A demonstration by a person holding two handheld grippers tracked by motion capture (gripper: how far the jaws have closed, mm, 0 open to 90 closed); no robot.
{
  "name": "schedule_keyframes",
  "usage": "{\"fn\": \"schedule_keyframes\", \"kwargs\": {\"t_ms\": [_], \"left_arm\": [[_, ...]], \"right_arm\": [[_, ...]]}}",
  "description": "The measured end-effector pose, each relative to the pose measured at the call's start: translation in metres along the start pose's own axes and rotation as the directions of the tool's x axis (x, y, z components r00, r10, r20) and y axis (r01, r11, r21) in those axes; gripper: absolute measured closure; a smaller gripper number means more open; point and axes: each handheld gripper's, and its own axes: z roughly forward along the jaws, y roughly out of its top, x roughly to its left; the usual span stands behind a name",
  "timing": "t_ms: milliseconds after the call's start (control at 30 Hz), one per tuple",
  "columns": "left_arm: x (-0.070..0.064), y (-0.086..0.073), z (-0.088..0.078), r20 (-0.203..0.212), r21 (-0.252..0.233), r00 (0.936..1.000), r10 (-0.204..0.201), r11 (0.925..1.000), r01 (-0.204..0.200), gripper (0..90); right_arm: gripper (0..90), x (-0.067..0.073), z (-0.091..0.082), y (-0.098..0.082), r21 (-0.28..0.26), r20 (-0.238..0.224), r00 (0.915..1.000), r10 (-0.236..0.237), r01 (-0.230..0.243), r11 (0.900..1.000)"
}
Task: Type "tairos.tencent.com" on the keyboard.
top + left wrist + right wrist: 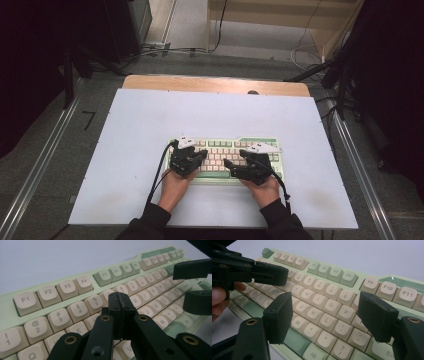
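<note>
Green-framed and fitted with cream keys, a keyboard (227,156) lay at lower centre of the high view on a pale blue table mat (150,130), with a strip of bare wood (215,84) showing at the mat's far edge. At the keyboard's left end, the left gripper (204,152) hovered over the keys with its jaws clenched together and nothing between them; in the left gripper view its closed tips (122,302) sat above the number row near the 5 key (93,301). To the right, the right gripper (234,159) was held over the keyboard's right half with its jaws spread wide and released; in the right gripper view (325,315) they framed the K, L and P keys without touching them.
</note>
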Motion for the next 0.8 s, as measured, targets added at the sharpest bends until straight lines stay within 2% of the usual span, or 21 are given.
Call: {"fn": "schedule_keyframes", "kwargs": {"t_ms": [67,167,300,433,533,633,800], "left_arm": [[0.001,0.001,-0.003,0.017,-0.012,0.9998,-0.014,0.9998,0.014,89.8],[0.003,0.002,-0.008,0.037,-0.023,0.9987,-0.035,0.9991,0.035,81.9],[0.005,0.003,-0.015,0.052,-0.038,0.9979,-0.038,0.9985,0.04,71.5],[0.006,0.002,-0.019,0.033,-0.052,0.9991,-0.025,0.9983,0.027,58.9],[0.005,0.002,-0.022,-0.007,-0.06,1.0,0.002,0.9982,-0.002,48.8],[0.006,0.001,-0.025,-0.028,-0.07,0.9996,0.007,0.9975,-0.009,40.3],[0.011,-0.002,-0.036,-0.038,-0.087,0.9993,-0.003,0.9962,0.0,34.3]], "right_arm": [[26.5,0.0,0.0,0.0,0.001,0.001,1.0,0.0,0.0,1.0],[26.5,0.0,0.0,0.0,0.0,0.002,1.0,-0.002,0.002,1.0],[26.5,0.0,0.001,0.0,0.002,0.002,1.0,0.0,0.0,1.0],[26.5,0.0,0.0,0.0,0.0,0.002,1.0,-0.001,0.001,1.0],[26.5,0.0,0.0,0.0,0.0,0.001,1.0,-0.001,0.001,1.0],[26.6,0.0,0.0,0.0,-0.003,0.001,1.0,-0.001,0.001,1.0],[27.1,0.0,-0.001,0.0,-0.006,0.005,1.0,-0.004,0.004,1.0]]}}
